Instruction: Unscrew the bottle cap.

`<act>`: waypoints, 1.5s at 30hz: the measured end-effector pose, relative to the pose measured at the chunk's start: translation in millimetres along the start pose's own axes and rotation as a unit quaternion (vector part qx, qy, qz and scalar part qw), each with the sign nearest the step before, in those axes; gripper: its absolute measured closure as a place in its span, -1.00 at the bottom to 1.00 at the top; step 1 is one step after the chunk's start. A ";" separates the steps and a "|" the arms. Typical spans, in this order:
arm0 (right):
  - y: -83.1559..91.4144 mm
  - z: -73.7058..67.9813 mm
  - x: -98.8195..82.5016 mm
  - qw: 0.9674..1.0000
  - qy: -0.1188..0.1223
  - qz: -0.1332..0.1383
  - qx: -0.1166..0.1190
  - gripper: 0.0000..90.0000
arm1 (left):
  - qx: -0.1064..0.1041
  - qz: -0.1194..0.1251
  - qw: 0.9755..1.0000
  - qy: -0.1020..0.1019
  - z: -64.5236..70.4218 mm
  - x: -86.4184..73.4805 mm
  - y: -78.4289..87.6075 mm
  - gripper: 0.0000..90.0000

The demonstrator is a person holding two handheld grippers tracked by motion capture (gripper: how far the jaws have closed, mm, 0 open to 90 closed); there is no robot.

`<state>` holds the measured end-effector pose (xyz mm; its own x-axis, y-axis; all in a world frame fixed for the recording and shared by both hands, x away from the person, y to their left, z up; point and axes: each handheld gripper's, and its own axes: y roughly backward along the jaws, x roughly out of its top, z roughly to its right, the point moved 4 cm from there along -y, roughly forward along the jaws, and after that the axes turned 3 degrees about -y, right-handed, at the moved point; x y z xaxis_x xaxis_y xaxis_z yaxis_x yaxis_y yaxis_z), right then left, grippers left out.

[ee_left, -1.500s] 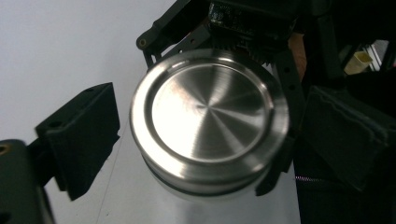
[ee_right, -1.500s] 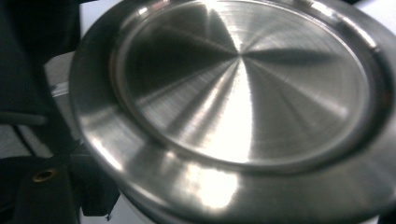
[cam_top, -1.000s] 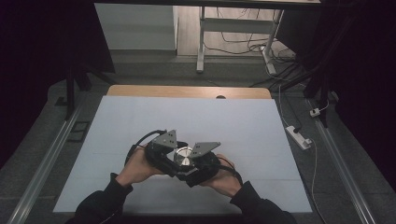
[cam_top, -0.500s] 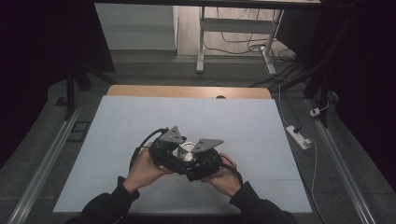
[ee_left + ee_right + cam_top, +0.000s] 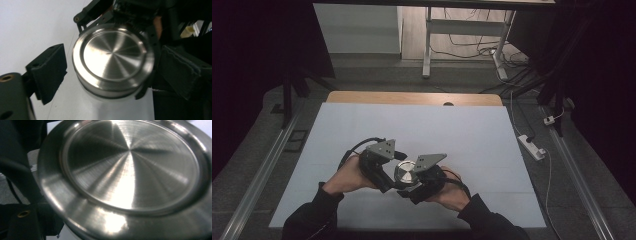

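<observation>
A round steel tin (image 5: 404, 171) with a brushed lid (image 5: 112, 53) is held just above the white table sheet (image 5: 462, 135), near the front. My right gripper (image 5: 412, 184) comes in from the right and is shut on the tin's body. Its black fingers (image 5: 147, 37) hug the tin's sides in the left gripper view. My left gripper (image 5: 115, 75) straddles the lid (image 5: 130, 167) from the left. Its jaws have just been closing with the tin between them. The left pad (image 5: 50, 72) still stands a small gap off the rim.
A wooden strip (image 5: 412, 97) borders the table's far edge. A white power strip (image 5: 532, 146) lies on the floor to the right. Metal rails (image 5: 257, 180) run along both sides. The legs of a desk (image 5: 427, 45) stand behind the table.
Both hands and the tin have stayed almost in place near the table's front. The left gripper has edged slightly toward the tin.
</observation>
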<state>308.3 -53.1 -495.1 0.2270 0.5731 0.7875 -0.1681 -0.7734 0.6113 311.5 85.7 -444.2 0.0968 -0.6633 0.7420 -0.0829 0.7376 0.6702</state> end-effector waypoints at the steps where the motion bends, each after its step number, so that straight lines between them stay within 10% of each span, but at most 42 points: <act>1: -0.1 -1.2 0.2 1.000 0.002 0.000 0.002 -0.68 | -0.001 0.000 1.000 -0.001 -0.1 -0.1 -1.0 -0.71; 10: 2.0 10.4 -1.5 0.999 -0.024 -0.003 -0.035 -0.68 | 0.059 0.008 0.997 0.056 -2.8 7.7 -12.3 -0.54; 19: 4.1 24.0 -3.1 0.994 -0.066 0.005 -0.091 -0.68 | 0.174 0.011 0.973 0.152 3.8 21.4 -25.9 -0.55; 26: 8.0 22.3 -0.3 0.994 -0.066 0.018 -0.080 -0.68 | 0.121 0.021 0.986 0.116 4.9 26.2 -6.9 -0.88; 33: 6.7 14.4 -0.7 0.999 -0.038 0.010 -0.026 -0.68 | 0.052 0.015 0.998 0.029 5.4 14.3 8.0 -0.88; 39: 2.7 1.5 0.2 1.000 -0.006 -0.001 0.009 -0.68 | 0.006 0.013 1.000 -0.010 4.8 5.1 1.1 -0.77; 45: 1.5 3.1 -0.8 1.000 0.004 -0.006 0.001 -0.68 | 0.033 0.010 0.999 -0.003 3.2 4.3 -3.6 -0.55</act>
<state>310.8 -55.6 -495.1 0.2215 0.5847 0.7804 -0.1641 -0.7666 0.6209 309.0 79.8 -443.4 0.0879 -0.6493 0.7555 -0.1503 0.7411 0.6544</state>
